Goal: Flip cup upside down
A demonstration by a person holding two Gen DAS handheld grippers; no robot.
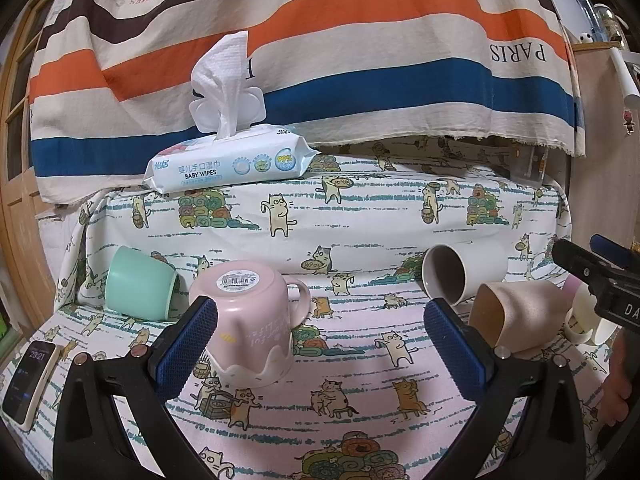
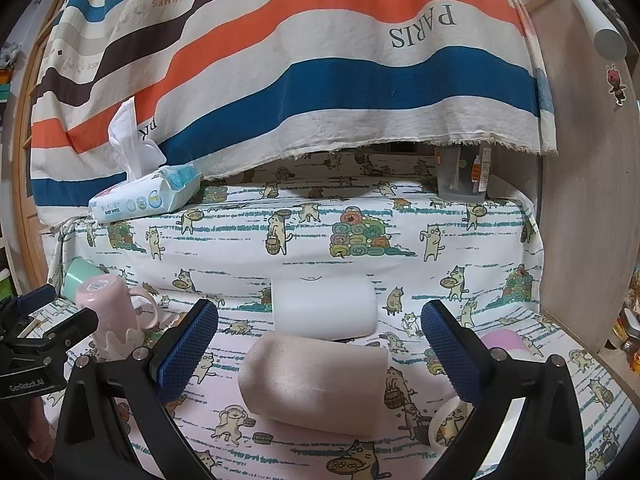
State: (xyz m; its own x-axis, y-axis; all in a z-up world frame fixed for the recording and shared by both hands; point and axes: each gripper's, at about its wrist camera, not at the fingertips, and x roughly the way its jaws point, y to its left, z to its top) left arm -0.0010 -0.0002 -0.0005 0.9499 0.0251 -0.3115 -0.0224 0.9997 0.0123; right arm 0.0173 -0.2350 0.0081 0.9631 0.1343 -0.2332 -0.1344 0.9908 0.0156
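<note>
A pale pink ceramic mug with a scalloped white rim and a side handle (image 1: pixel 250 320) is seen standing upside down on the cat-printed bedsheet (image 1: pixel 360 392), its base with a barcode sticker facing up. The left gripper (image 1: pixel 320 344) is held spread wide, and the mug is placed just beside its left blue-padded finger (image 1: pixel 184 348), partly overlapped by it in the left wrist view (whether pad and mug touch cannot be told). Behind the mug, a mint-green plastic cup (image 1: pixel 138 286) is lying tilted on its side. Further right, a white cylindrical mug with a grey interior (image 1: pixel 460 274) is laid on its side, and in front of it a beige speckled tumbler (image 1: pixel 516 316) is also laid on its side. The right gripper (image 2: pixel 320 344) is likewise spread open, with the beige tumbler (image 2: pixel 316 384) framed between its fingers but not touched. A small white cup with a cartoon print (image 2: pixel 448 420) is seen near the right finger. On the raised ledge behind, a pack of baby wipes with a sheet pulled up (image 1: pixel 228 160) is resting, backed by a striped cloth in orange, blue and brown (image 1: pixel 360 40). A phone with a lit screen (image 1: pixel 28 380) is lying at the left edge.
</note>
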